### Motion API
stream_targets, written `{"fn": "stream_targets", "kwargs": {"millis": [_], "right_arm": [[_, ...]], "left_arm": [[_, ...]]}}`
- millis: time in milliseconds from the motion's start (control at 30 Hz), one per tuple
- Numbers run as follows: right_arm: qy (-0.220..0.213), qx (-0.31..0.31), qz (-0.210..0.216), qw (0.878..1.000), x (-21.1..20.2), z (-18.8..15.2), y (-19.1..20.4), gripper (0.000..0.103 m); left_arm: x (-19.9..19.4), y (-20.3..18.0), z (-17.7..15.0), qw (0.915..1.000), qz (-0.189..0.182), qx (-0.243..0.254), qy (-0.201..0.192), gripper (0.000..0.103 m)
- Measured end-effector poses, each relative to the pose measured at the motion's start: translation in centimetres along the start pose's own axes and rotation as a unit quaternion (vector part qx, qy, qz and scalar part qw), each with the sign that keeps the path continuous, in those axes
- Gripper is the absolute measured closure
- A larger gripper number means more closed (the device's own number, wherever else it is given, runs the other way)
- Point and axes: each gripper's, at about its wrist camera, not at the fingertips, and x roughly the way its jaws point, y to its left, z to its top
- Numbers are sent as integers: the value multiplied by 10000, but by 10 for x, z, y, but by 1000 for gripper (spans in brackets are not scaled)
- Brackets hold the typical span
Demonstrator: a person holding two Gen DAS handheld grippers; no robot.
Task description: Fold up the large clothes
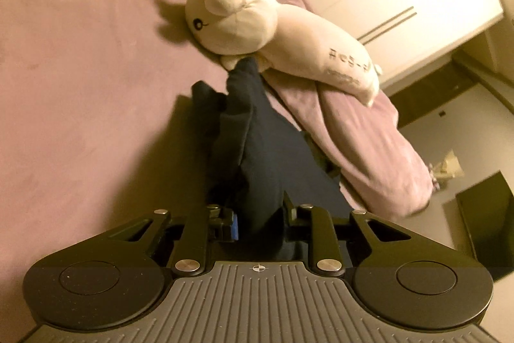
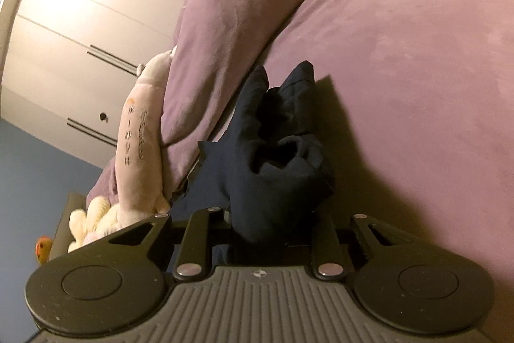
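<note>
Two claws grip a dark navy garment above a purple bed

The left claw and right claw are each nearly closed, pinching bunched folds of the navy garment, which trails away across the purple bed toward a long white plush rabbit lying on a rumpled purple blanket.

**Soft cloth, matt plastic**

The garment was dark navy cloth, matt and creased. The bedcover was mauve, velvety, with a brushed nap, as was the blanket. The plush toy was cream short-pile fabric. The left gripper and right gripper were matt black plastic with shiny metal pins. The wardrobe looked smooth, faintly glossy.
</note>
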Motion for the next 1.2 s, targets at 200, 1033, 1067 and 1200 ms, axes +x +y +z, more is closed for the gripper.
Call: {"fn": "stream_targets", "kwargs": {"millis": [200, 1033, 1067, 1200], "right_arm": [[290, -188, -213, 9992, -67, -46, -25, 80], [-280, -1344, -1398, 9806, -174, -106, -23, 45], [-379, -1634, -1280, 9775, -169, -107, -9, 45], [-188, -2661, -708, 9611, -116, -120, 49, 55]], "left_arm": [[-65, 17, -47, 9996, 82, 61, 247, 77], [-186, 50, -119, 9818, 1661, 767, -517, 57], [-181, 40, -118, 9806, 1619, 949, -561, 53], [-145, -12, -119, 9764, 1224, 1708, -494, 46]]}}
